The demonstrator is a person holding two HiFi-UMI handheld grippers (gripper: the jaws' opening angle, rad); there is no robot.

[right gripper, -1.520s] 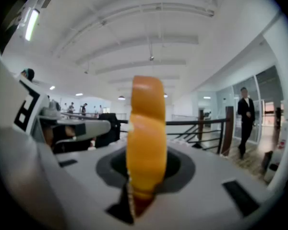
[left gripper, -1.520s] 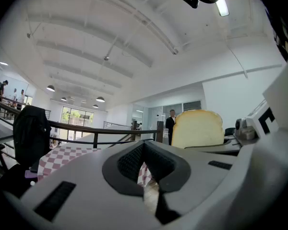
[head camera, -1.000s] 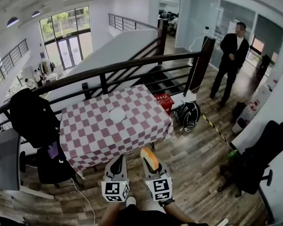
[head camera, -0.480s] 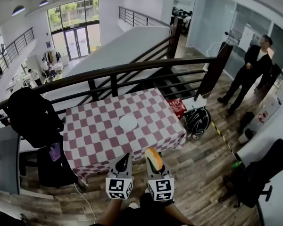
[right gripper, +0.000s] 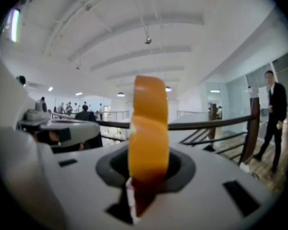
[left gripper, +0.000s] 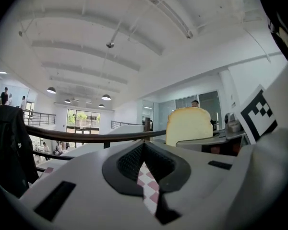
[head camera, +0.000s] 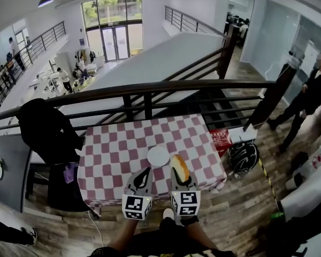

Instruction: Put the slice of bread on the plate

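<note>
The slice of bread (head camera: 179,167), pale with an orange-brown crust, stands on edge in my right gripper (head camera: 180,176), which is shut on it. In the right gripper view the slice (right gripper: 148,128) rises between the jaws of that gripper (right gripper: 146,171), crust edge towards the camera. It hangs over the near part of the red-and-white checked table (head camera: 112,154), just right of the small white plate (head camera: 158,156). My left gripper (head camera: 144,174) is beside it, shut and holding nothing. The left gripper view shows the bread (left gripper: 189,124) to the right of the left gripper (left gripper: 144,164).
A dark railing (head camera: 150,90) runs behind the table, with a stairwell beyond. A black jacket on a chair (head camera: 45,130) stands at the table's left. A red box (head camera: 220,139) and a helmet (head camera: 243,157) lie on the floor at the right. A person (head camera: 310,98) stands far right.
Both grippers have travelled forward to the table. The bread, which was over the floor short of the table, now hangs over the table's near part beside the plate.
</note>
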